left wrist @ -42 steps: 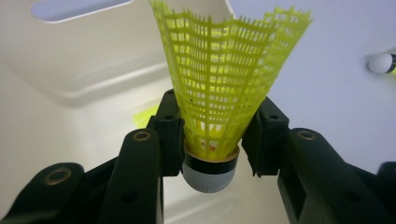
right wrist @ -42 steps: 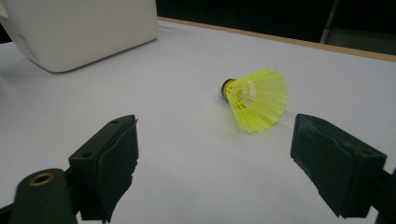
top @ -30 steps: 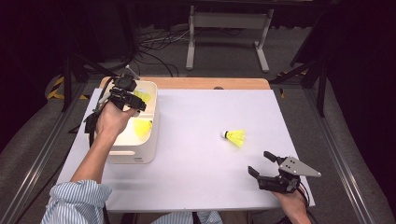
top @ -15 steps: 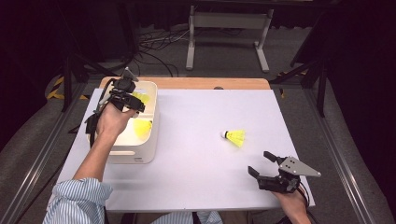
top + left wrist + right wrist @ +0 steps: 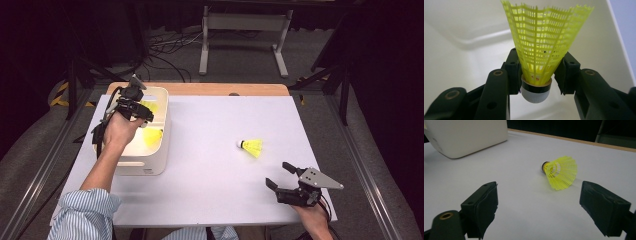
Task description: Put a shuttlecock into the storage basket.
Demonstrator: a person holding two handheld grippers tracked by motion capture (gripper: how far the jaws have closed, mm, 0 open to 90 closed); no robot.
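My left gripper (image 5: 142,111) hangs over the white bin (image 5: 162,150) at the table's left. In the left gripper view its pads press both sides of a yellow shuttlecock (image 5: 544,50) just above the white cork, so my left gripper (image 5: 537,75) is shut on it, with the bin's inside behind. Another yellow shuttlecock (image 5: 153,136) lies in the bin. A third shuttlecock (image 5: 252,147) (image 5: 561,172) lies on its side on the white table. My right gripper (image 5: 278,174) (image 5: 539,195) stands open near the front right edge, a short way before that shuttlecock, with nothing between its fingers.
The white tabletop (image 5: 210,130) has a wooden strip (image 5: 225,89) along its far edge. The bin's rounded corner (image 5: 469,137) shows at the upper left of the right gripper view. Cables and a metal stand (image 5: 245,25) lie on the floor beyond the table.
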